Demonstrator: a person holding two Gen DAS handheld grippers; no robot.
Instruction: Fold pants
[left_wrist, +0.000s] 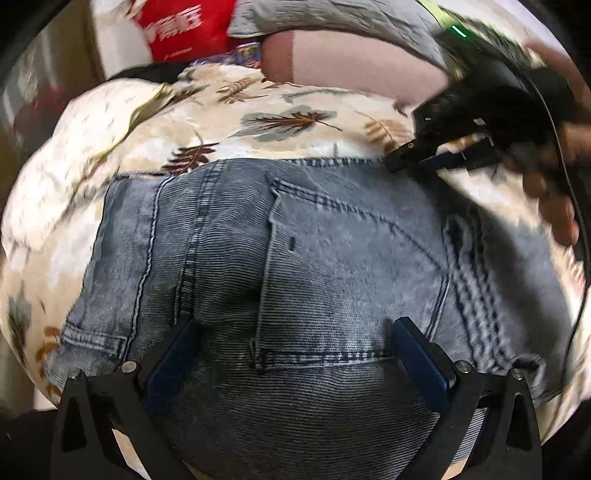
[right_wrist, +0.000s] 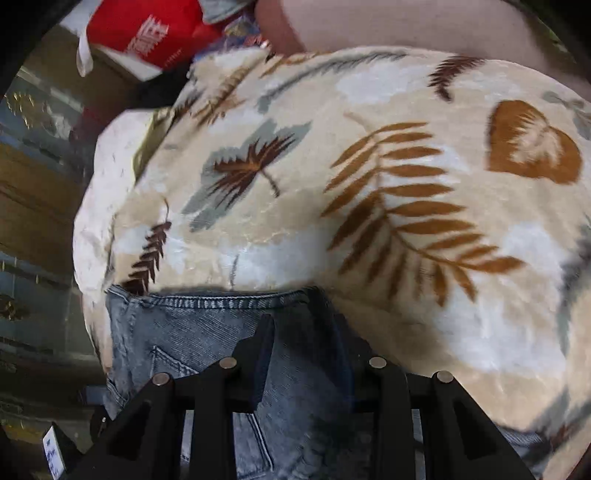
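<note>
Folded jeans (left_wrist: 295, 266) lie flat on leaf-print blanket (right_wrist: 369, 184). Left tongs (left_wrist: 295, 354) released above them; right tongs (right_wrist: 306, 332) nearly clenched, empty, at top edge (bare blanket beyond).

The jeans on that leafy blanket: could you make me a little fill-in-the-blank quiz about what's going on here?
1. The jeans lie on a blanket printed with ____.
2. The left gripper hovers over the jeans with its fingers ____.
3. The bag behind the blanket is ____ with white lettering.
4. The right gripper holds ____ between its fingers.

Missing words: leaves; open; red; nothing
</note>
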